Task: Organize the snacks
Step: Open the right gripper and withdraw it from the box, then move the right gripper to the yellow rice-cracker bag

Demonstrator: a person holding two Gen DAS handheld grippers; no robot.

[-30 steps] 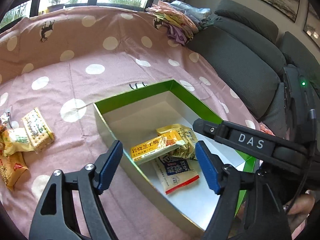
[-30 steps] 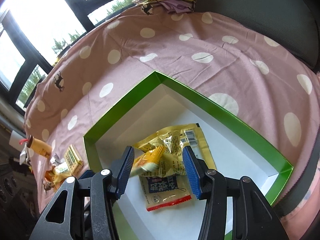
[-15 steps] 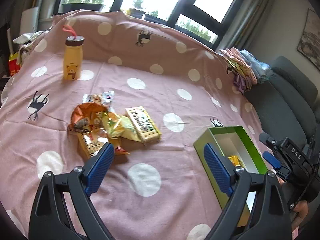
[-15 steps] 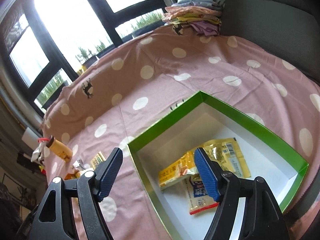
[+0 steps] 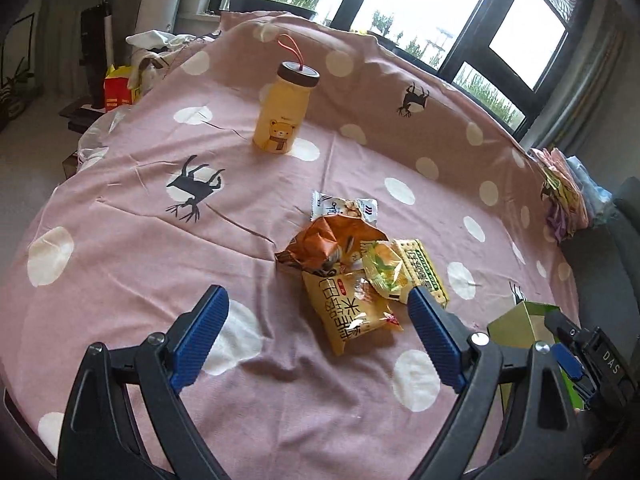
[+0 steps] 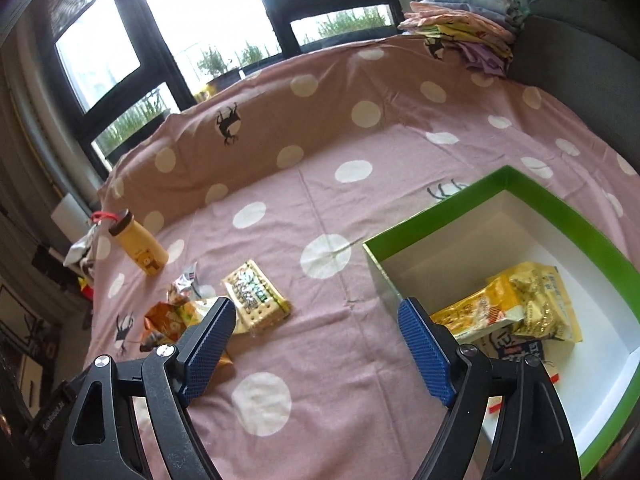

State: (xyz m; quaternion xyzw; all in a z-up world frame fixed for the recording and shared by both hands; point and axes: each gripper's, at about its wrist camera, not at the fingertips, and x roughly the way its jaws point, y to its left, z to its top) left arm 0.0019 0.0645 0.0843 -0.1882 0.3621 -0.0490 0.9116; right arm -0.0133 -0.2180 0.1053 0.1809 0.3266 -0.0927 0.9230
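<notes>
Fetch step: left gripper [image 5: 316, 336] wide, empty, pile of crinkly foil snack packets [image 5: 356, 276] at frame centre. Right gripper [image 6: 316, 344] opening, empty, beside green-rimmed cardboard box [image 6: 568, 208]. Next: grab 1 packet.

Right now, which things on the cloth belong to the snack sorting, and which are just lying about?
Job: loose snack packets, green-rimmed cardboard box, yellow packets inside it.
Lying about: yellow bear bottle, folded clothes stack.
</notes>
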